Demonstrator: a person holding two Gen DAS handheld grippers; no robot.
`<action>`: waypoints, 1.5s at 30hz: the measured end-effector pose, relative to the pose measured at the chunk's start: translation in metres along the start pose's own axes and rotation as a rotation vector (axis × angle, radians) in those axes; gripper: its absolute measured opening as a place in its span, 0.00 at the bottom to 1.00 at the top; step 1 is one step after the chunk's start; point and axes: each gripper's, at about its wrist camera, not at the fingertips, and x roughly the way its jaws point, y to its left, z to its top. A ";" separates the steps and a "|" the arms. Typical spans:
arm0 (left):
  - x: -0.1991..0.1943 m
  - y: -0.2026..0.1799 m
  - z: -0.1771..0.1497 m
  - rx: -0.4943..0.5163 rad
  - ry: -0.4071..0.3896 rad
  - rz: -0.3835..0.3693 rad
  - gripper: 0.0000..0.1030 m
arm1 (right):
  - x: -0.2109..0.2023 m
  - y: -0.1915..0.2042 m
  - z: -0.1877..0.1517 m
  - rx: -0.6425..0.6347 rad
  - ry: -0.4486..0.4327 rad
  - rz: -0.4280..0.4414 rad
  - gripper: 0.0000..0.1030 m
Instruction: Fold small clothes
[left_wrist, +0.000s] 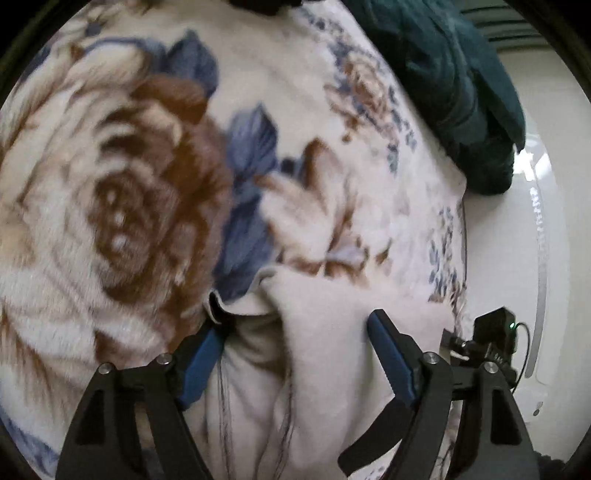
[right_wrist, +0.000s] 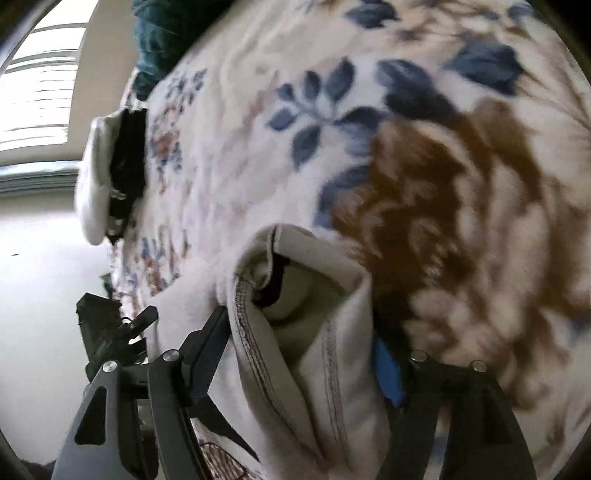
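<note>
On the floral blanket (left_wrist: 110, 166) lies the pale small garment (left_wrist: 325, 332), bunched; the left tool (left_wrist: 291, 339) straddles its folds with jaws spread wide, pads off the cloth; the right tool (right_wrist: 299, 332) likewise stands open around the garment's stitched hem; beyond the blanket's far edge sits a dark teal cloth (left_wrist: 461, 92).

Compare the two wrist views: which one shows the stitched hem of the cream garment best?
The right wrist view. There the cream garment fills the space between the right gripper's fingers, and its rows of hem stitching are plain. The left wrist view shows the same garment mostly as smooth, bunched cloth with loose dark threads, no clear hem.
</note>
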 end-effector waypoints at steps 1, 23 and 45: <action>-0.002 -0.002 0.000 0.002 -0.025 -0.009 0.63 | 0.002 0.000 0.000 -0.006 -0.005 0.020 0.63; -0.246 -0.012 0.060 0.177 -0.335 -0.105 0.21 | -0.027 0.275 -0.032 -0.259 -0.152 -0.022 0.21; -0.272 0.048 0.446 0.290 -0.274 0.181 0.28 | 0.169 0.532 0.246 -0.258 -0.223 -0.140 0.22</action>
